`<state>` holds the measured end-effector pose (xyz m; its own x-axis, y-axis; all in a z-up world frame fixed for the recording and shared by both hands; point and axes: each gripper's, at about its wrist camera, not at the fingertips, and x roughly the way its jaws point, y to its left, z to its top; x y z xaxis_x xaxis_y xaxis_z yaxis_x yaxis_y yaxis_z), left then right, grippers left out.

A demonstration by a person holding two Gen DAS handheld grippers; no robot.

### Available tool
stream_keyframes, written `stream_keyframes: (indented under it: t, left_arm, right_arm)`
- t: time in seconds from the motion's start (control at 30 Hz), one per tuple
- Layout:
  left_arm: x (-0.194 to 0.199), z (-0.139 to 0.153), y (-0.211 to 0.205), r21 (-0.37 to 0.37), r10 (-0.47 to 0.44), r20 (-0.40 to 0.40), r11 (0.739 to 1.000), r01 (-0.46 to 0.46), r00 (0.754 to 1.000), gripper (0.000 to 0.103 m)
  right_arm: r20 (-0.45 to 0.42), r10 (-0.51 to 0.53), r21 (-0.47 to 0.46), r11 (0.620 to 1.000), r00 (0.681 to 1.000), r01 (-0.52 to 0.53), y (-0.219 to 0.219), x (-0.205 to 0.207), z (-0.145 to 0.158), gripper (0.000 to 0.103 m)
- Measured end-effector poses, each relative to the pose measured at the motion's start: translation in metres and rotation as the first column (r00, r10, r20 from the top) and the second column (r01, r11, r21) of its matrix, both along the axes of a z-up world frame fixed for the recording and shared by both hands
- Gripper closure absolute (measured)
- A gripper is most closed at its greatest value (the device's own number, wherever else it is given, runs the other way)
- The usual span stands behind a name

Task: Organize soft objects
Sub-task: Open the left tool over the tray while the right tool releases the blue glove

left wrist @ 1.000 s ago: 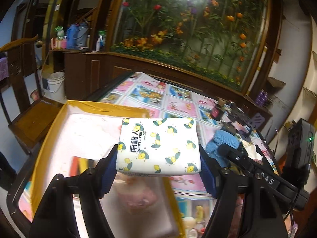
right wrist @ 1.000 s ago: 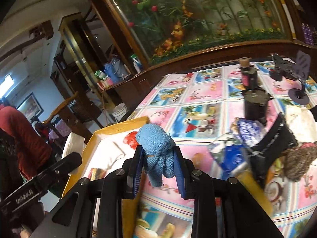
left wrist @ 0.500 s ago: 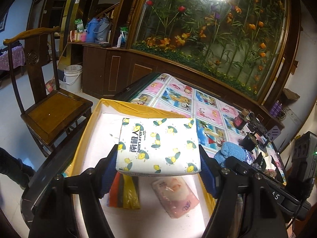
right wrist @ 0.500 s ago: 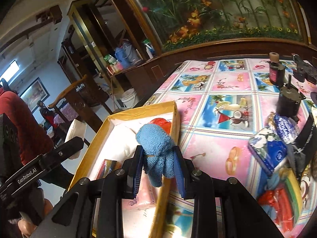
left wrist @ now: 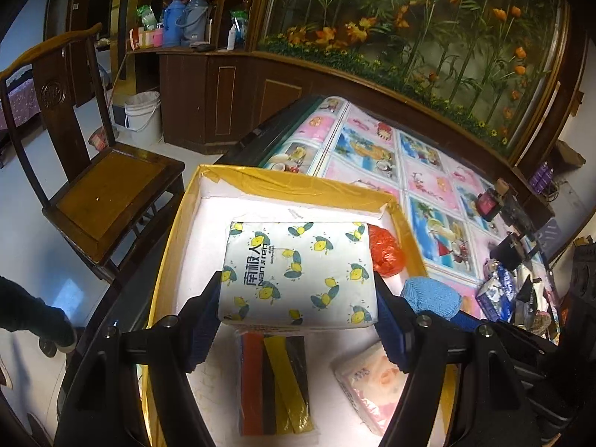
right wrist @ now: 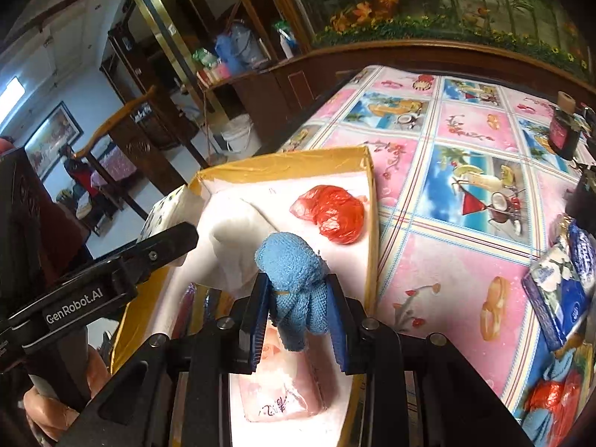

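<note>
The white soft tissue pack with lemon print (left wrist: 298, 272) is clamped between the left gripper (left wrist: 298, 316) fingers, hanging over the yellow-rimmed white-lined box (left wrist: 283, 182). The right gripper (right wrist: 296, 316) pinches a rolled blue terry cloth (right wrist: 294, 279), with a crumpled red plastic bag (right wrist: 331, 216) beyond its fingertips in that box. It all sits on a pink-and-blue picture-print tablecloth (right wrist: 447, 171), dark wooden chair (left wrist: 100, 178) and flower mural (left wrist: 428, 26) around.

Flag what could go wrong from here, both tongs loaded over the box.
1. The left tongs hold the tissue pack above the striped pack; dropped here, it would probably land on top and bury it.
2. The blue cloth in the right tongs hangs near the yellow box's right wall and may drape over the edge.
3. Both tongs are close together and could bump.
</note>
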<state>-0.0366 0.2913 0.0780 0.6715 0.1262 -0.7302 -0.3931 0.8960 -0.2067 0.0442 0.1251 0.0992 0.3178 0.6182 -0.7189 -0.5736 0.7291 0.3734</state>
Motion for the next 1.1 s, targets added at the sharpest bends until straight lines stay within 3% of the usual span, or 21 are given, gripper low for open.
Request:
stream_keyframes:
  t: [0.37, 0.9, 1.1]
  left_arm:
    - [0.006, -0.034, 0.020, -0.053, 0.034, -0.079, 0.998, -0.039, 0.996, 0.030]
    - [0.008, -0.040, 0.019, -0.075, 0.020, -0.107, 0.997, -0.028, 0.994, 0.027]
    - [0.005, -0.035, 0.018, -0.080, 0.019, -0.079, 0.996, -0.025, 0.997, 0.019]
  right_arm:
    - [-0.033, 0.029, -0.072, 0.997, 0.999, -0.031, 0.025, 0.006, -0.018, 0.071]
    - [-0.063, 0.051, -0.050, 0.997, 0.997, -0.054, 0.024, 0.003, -0.020, 0.066]
    - [-0.053, 0.067, -0.031, 0.997, 0.996, -0.069, 0.021, -0.004, -0.016, 0.052]
